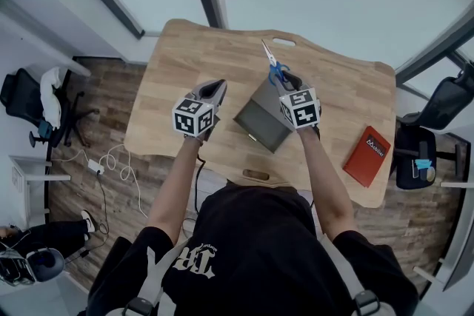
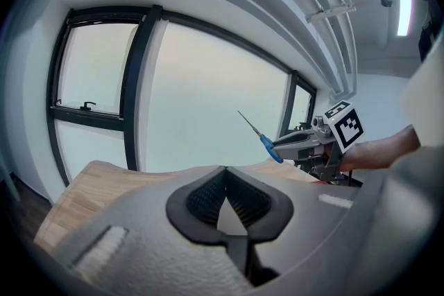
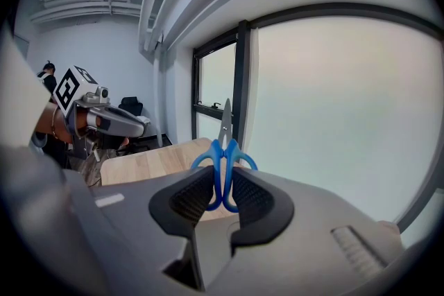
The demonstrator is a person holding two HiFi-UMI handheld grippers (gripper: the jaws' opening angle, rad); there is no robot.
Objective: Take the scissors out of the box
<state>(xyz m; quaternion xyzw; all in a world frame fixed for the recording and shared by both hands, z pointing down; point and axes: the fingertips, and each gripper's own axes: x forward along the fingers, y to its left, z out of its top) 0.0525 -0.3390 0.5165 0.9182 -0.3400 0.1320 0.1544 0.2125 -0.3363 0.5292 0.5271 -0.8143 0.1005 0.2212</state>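
Holding the scissors (image 3: 223, 149) by their blue loop handles, the right gripper (image 3: 222, 185) has its jaws closed on both loops, and the blades point up and away. In the head view the scissors sit above the far corner of the grey box (image 1: 261, 122) and appear clear of its opening. Assessment: the item is light and rigid, with smooth plastic loops and a thin, sharp metal tip. The loops are the sound place to grip, though the pair could pivot or slip between the pads if swung. The left gripper (image 2: 223, 173) is empty with its jaw tips pressed together, and it is held just left of the box. The box rests on the wooden table (image 1: 185, 63). A red book (image 1: 367, 156) lies well to the right of the box, and office chairs stand beyond the table edge. Nothing obstructs the bare tabletop beyond the box for setting down.
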